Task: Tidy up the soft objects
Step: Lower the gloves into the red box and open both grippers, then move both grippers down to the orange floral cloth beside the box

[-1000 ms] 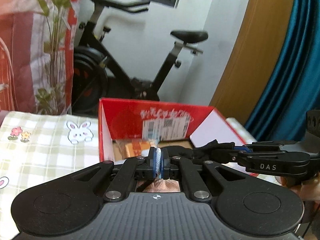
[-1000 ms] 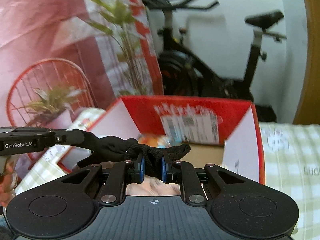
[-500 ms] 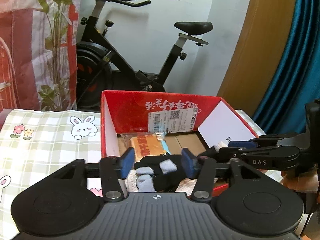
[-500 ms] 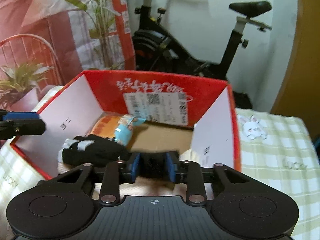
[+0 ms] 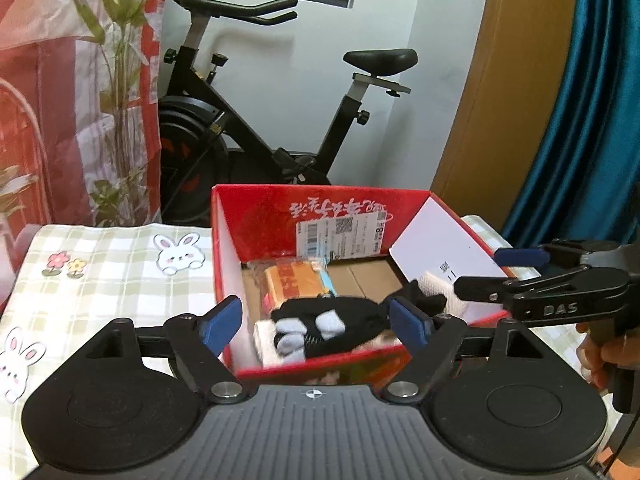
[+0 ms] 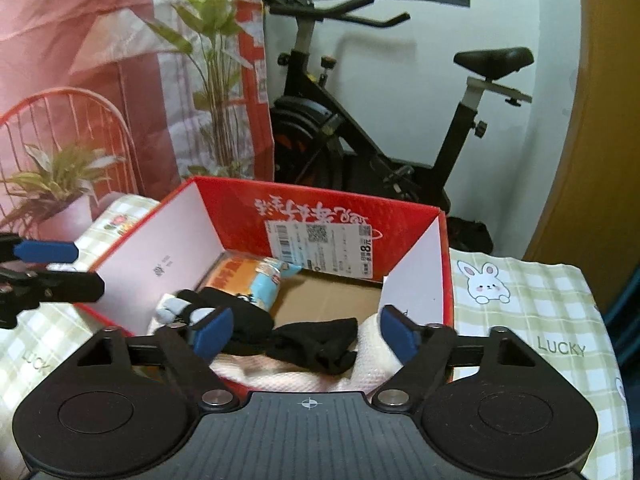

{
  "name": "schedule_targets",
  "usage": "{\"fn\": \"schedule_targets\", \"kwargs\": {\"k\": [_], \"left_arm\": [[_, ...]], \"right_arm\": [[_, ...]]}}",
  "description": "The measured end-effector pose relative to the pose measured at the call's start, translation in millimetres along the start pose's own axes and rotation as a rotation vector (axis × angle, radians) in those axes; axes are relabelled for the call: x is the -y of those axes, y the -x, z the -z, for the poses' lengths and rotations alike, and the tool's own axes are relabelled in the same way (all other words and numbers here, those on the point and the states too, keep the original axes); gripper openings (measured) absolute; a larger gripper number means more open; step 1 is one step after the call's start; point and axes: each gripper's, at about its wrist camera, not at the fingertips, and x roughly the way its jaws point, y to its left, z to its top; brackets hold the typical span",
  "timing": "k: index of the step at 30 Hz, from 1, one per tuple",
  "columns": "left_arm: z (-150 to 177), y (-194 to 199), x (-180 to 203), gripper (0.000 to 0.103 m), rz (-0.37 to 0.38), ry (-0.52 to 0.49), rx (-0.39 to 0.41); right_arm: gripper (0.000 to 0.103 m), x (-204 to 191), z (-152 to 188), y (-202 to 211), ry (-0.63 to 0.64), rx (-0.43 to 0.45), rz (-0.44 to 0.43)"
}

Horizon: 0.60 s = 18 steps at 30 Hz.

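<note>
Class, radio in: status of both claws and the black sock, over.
Left claw and right claw opening, nothing gripped. Black sock lying in red box on white cloth. Nothing in the way.

We see soft, even indoor light in both views, brightest on the white wall [image 5: 400, 128] far beyond the fingers. The exercise bike [image 6: 360, 128] casts a faint, blurred shadow there. Fisheye bending curves the door frame [image 5: 488, 80] and the teal curtain [image 5: 592, 100] at the edges. The black sock [image 6: 316, 344] between the fingers looks slightly smeared.
</note>
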Motion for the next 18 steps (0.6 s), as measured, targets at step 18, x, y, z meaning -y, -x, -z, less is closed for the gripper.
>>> {"fn": "schedule_targets", "kwargs": {"k": [18], "left_arm": [[73.9,33.1,2.7,0.081,0.054,0.036,-0.098]], "right_arm": [[0.102,-38.0,88.6,55.1,-0.010,-0.087,-0.006]]}}
